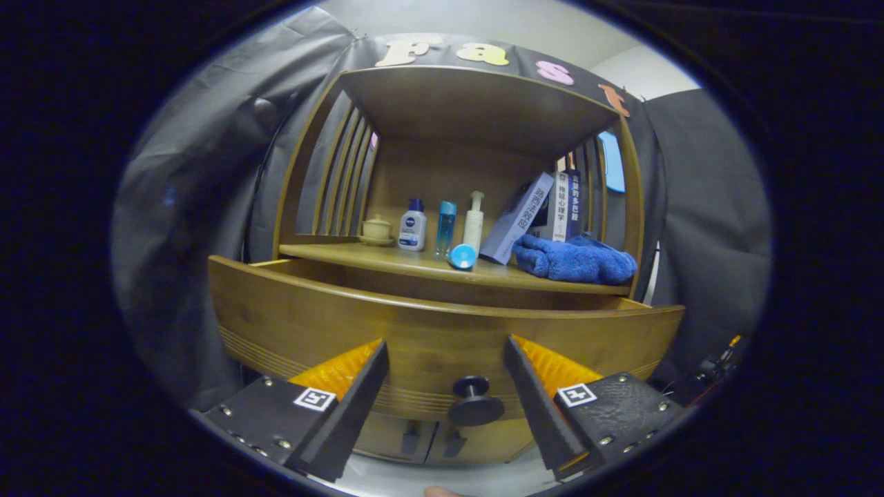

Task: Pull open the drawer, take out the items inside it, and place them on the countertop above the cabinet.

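now gripper (445,355) spread, drawer knob (475,402) between fingers

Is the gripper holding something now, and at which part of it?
Nothing is held. The gripper is open; the drawer knob sits between its fingers, touching neither.

Honey-brown wooden cabinet (442,103) with a drawer front (428,345) of matching grain, grooved in fine horizontal lines, and a round black knob (475,404). On the countertop (387,259): a cream lidded cup (377,228) at the left edge, a white bottle with dark blue cap (413,226), a translucent turquoise bottle (445,228), a white pump bottle (473,222), and a royal-blue fleecy cloth (577,261) at the right edge.
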`<act>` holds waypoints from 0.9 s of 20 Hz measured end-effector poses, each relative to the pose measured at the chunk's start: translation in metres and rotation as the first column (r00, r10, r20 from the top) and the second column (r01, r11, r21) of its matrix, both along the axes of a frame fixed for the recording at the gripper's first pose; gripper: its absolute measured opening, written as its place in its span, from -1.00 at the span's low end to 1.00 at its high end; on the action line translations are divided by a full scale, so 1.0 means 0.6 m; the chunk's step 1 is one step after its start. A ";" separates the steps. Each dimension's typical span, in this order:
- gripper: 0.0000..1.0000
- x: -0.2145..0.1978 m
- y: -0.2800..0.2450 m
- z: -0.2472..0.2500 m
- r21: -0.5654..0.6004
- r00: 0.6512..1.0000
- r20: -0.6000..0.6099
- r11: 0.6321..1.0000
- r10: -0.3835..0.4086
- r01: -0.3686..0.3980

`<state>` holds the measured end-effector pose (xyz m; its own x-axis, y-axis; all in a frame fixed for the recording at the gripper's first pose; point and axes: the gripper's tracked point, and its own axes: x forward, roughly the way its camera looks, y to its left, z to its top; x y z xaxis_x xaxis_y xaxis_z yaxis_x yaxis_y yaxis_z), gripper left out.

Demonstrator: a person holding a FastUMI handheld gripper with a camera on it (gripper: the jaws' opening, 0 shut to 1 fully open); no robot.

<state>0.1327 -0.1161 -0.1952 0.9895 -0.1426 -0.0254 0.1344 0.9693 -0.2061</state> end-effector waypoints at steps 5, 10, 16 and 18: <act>0.99 0.044 -0.003 0.000 0.029 1.000 0.031 1.000 0.002 -0.003; 0.99 0.077 -0.005 -0.002 0.049 0.999 0.044 0.999 -0.002 0.000; 0.99 0.107 -0.004 -0.006 0.073 0.998 0.060 0.997 -0.003 -0.001; 0.99 0.118 -0.004 -0.007 0.080 0.998 0.064 0.997 -0.003 -0.002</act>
<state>0.2036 -0.1188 -0.1991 0.9894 -0.1430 0.0268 0.1452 0.9822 -0.1188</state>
